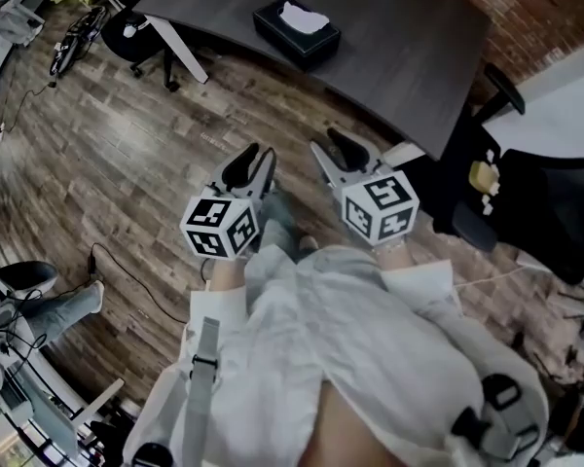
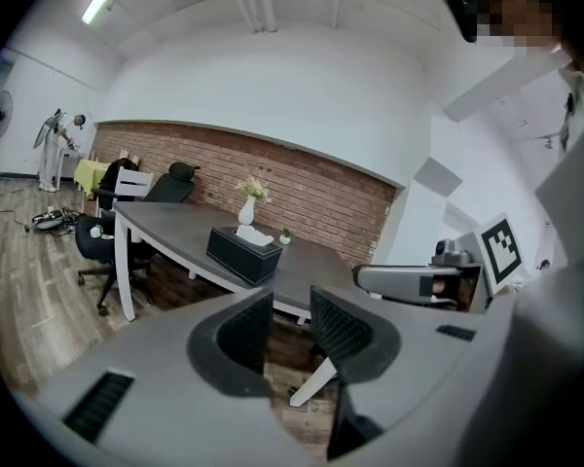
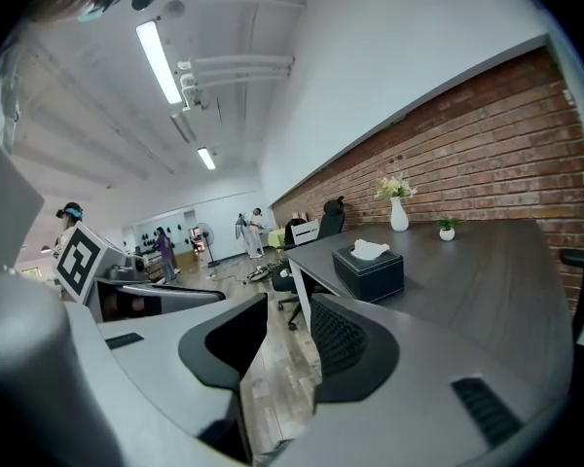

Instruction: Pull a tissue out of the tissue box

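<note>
The tissue box sits on the dark table, at about 12 o'clock from both claws and well apart from them. A white tissue pokes up through its top slot. The left claw has its jaws partly apart with nothing between them; only floor and a table leg show through the gap. The right claw is also open, perhaps slightly wider, and empty.

Both claws are over the floor, short of the table edge, so the reach has yet to be made. A low approach could knock a claw against that edge. The black chair at 3 o'clock crowds the right side.

At the box, closing too deep would likely catch the slot rim or several sheets. Closing too shallow could tear off a corner. The box looks light, so a pull with nothing holding it down may lift or drag it. The vase stands beyond the box at about 1 o'clock, and an overshoot could tip it.
</note>
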{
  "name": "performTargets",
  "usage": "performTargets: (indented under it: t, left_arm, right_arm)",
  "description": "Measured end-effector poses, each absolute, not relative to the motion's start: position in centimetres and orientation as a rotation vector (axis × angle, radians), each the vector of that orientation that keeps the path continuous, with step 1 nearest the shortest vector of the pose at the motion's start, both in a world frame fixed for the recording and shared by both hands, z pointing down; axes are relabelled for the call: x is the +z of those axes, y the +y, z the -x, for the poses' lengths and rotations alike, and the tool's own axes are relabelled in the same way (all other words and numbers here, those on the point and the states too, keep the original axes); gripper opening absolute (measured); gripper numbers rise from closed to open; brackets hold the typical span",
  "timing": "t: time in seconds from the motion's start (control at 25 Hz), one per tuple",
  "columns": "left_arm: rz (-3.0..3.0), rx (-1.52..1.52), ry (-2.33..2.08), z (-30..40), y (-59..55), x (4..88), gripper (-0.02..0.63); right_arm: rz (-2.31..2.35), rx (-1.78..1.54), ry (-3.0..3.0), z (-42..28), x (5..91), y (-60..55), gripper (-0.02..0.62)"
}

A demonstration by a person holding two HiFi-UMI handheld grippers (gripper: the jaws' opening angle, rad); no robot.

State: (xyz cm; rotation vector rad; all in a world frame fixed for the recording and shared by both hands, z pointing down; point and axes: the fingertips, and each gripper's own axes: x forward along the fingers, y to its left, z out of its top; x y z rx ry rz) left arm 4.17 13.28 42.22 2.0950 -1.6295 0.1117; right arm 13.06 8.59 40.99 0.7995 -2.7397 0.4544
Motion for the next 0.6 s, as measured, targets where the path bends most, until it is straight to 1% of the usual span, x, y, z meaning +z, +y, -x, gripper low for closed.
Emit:
performTargets:
  t: [0.16, 0.4, 0.6]
  left_arm:
    - [-2.138, 0.126, -1.588, -1.7, 9.4, 42.2, 0.101]
    - [-2.191, 0.121, -1.534, 3.6, 3.2, 41.3, 0.101]
    - [-2.265, 0.121, -1.475, 6.9, -1.9, 40.4, 0.101]
  right_arm:
    - [-0.836, 0.453, -2.726, -10.7, 41.2, 5.3, 0.118]
    - [-0.834, 0.436, -2.729, -5.0, 40.3, 0.2, 0.118]
    - [-0.925, 0.409, -2.728, -1.8, 39.2, -4.1, 0.118]
